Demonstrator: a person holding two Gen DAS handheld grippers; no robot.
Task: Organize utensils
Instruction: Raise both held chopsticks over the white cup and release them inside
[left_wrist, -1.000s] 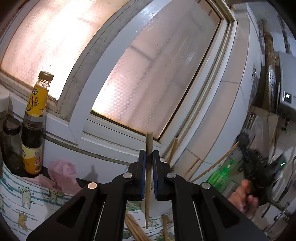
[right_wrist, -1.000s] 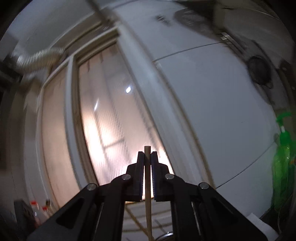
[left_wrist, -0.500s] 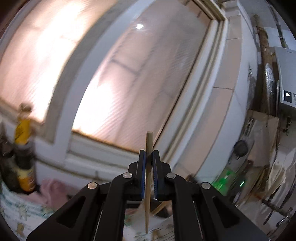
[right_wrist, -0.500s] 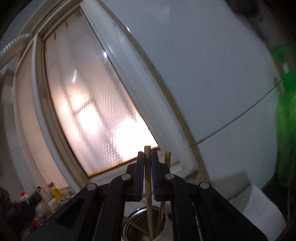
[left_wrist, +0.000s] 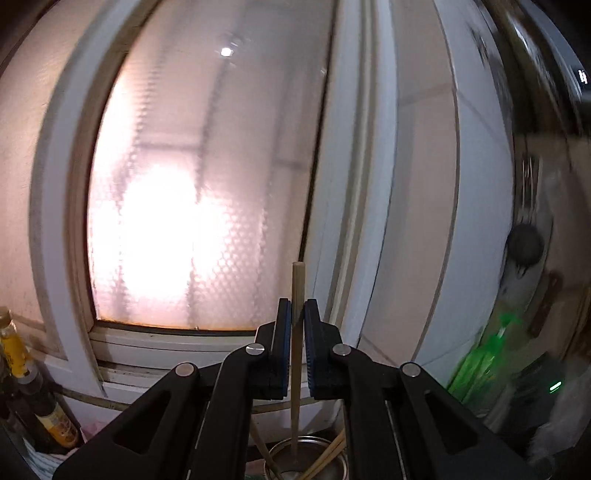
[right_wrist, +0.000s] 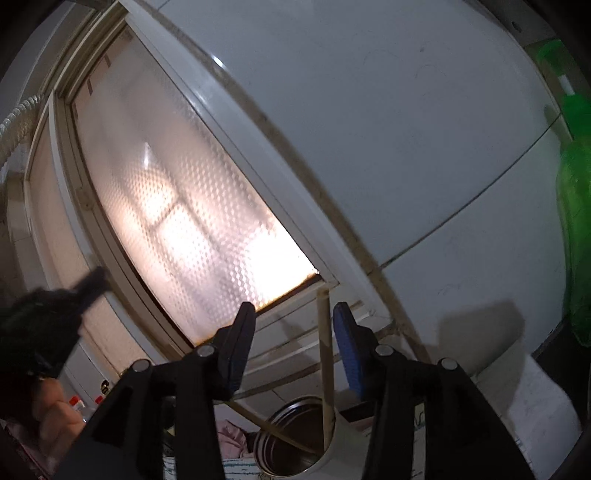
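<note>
My left gripper (left_wrist: 294, 314) is shut on a wooden chopstick (left_wrist: 296, 288) held upright, its lower end inside a round metal-lined utensil holder (left_wrist: 334, 442) below, where other chopsticks lean. My right gripper (right_wrist: 293, 314) is open, jaws wide apart. A wooden chopstick (right_wrist: 324, 354) stands free between them, its lower end inside the white utensil holder (right_wrist: 341, 435), and another chopstick (right_wrist: 258, 421) leans in it. The left gripper shows as a dark blurred shape at the left of the right wrist view (right_wrist: 48, 317).
A frosted window (left_wrist: 177, 192) and white tiled wall (right_wrist: 424, 147) stand behind the holder. Sauce bottles (left_wrist: 22, 376) are at far left, a green bottle (right_wrist: 576, 221) at far right, a pink cloth (right_wrist: 231, 439) beside the holder.
My right gripper has opened and let go of its chopstick, which now stands in the holder. My left gripper has swung right with its chopstick, bringing it over the holder.
</note>
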